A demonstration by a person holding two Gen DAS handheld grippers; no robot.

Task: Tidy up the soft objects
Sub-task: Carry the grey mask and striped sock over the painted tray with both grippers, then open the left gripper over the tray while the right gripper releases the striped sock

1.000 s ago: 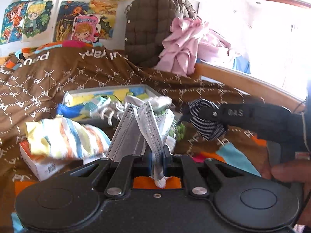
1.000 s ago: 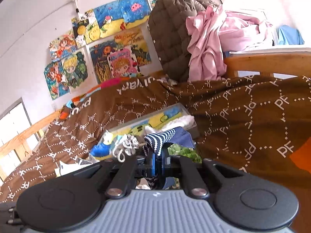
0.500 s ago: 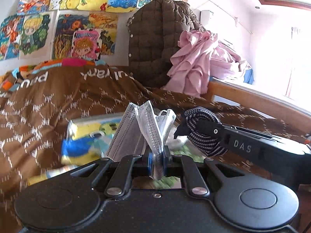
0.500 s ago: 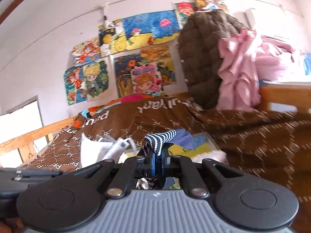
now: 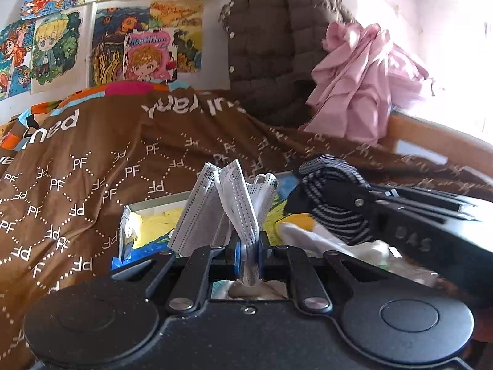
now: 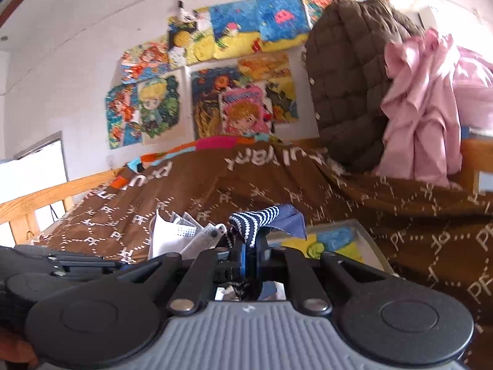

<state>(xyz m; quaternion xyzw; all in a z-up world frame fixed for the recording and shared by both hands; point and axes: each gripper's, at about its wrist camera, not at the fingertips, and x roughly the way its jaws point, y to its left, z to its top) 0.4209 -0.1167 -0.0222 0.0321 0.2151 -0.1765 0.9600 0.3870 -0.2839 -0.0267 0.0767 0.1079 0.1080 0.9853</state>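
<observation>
— So, what have you got in each hand just now?

— My left tool point(image 5: 247, 257) is pinching a bunch of grey face masks point(image 5: 228, 203), fanned upward out of the pinch. My right tool point(image 6: 250, 260) is clamped on a navy striped sock point(image 6: 257, 220), its blue end flopping to the right. Both hang over the brown bedspread point(image 5: 92, 160), just above the shallow tray point(image 5: 154, 205) with the yellow picture on its floor.

— And the tray is where they go?

— That's my guess; some white cloth point(image 5: 308, 236) already lies in it. I'd lower one tool at a time so the two don't knock together, since they sit just beside each other.

— Anything to watch with the masks?

— They're a loose stack held near one edge. If I spread the tool while it's high, they'll scatter, so I'd bring them down until they touch the tray floor, then let go and draw straight back.

— The sock?

— Easier. Drop it beside the white cloth, clear of the masks, so the kinds stay apart.
</observation>
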